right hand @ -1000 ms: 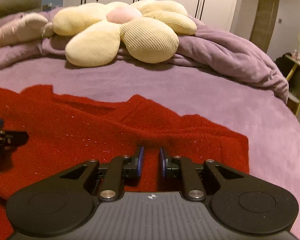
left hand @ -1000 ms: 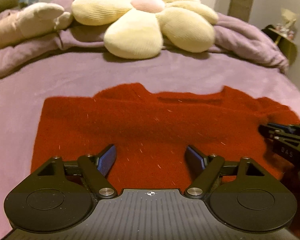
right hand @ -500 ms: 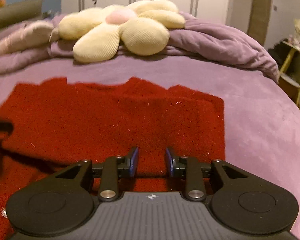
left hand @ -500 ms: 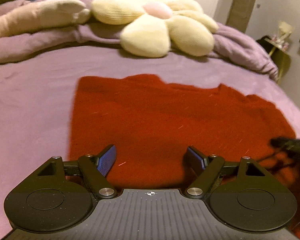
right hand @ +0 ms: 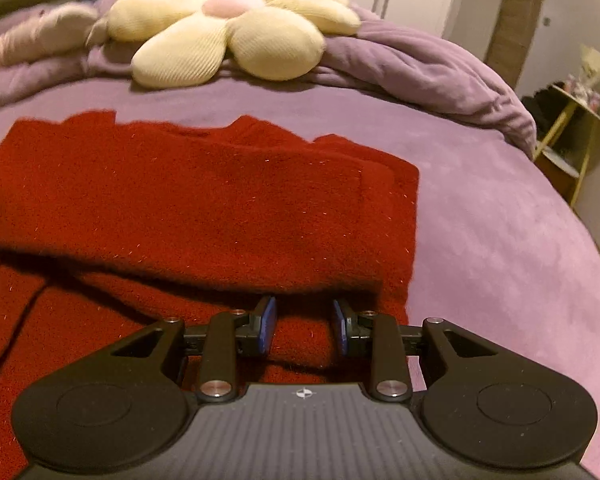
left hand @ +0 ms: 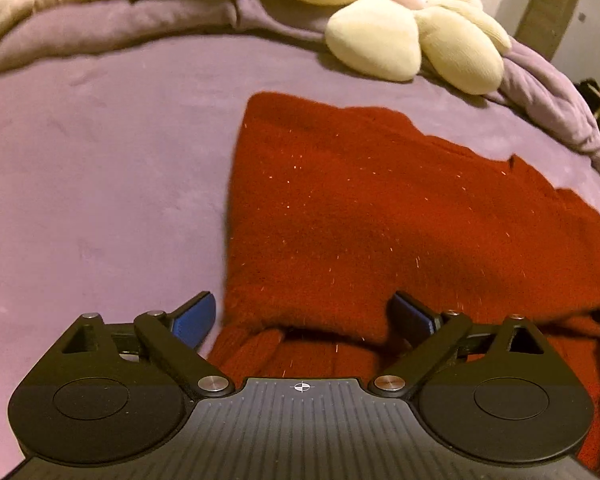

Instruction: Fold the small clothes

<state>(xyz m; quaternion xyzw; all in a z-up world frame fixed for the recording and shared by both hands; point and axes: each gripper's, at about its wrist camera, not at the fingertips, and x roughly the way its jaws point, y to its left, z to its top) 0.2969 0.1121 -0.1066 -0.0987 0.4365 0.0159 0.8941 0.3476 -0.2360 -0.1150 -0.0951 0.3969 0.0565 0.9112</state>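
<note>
Sweater: the red sweater (left hand: 380, 216) lies on the purple bedspread (left hand: 100, 168), filling the 1 to 4 o'clock part of the left wrist view and the 9 to 12 o'clock part of the right wrist view.
Fold so far: one fold looks made. In the right wrist view an upper layer lies over a lower one, its soft rolled edge running across just ahead of the fingers, with lower cloth showing nearer the camera.
Left gripper: the left gripper (left hand: 304, 316) straddles the near left corner of the sweater, jaws opening wide; cloth sits between them but the blue pads (left hand: 194, 316) are not pressing on it. Released.
Right gripper: the right gripper (right hand: 303, 326) hovers low at the near right part of the sweater, jaws parted a little; red cloth shows in the gap, the pads look clear of it. I read it as let go.
Cuff: a ribbed cuff or hem (left hand: 252, 344) pokes out at 6 o'clock under the folded layer in the left wrist view.
Background: a cream flower cushion (right hand: 236, 28) sits well apart at 12 o'clock.
Left to do: by my judgement at least one more fold, plus tucking that stray ribbed end, before the sweater is a neat packet.
</note>
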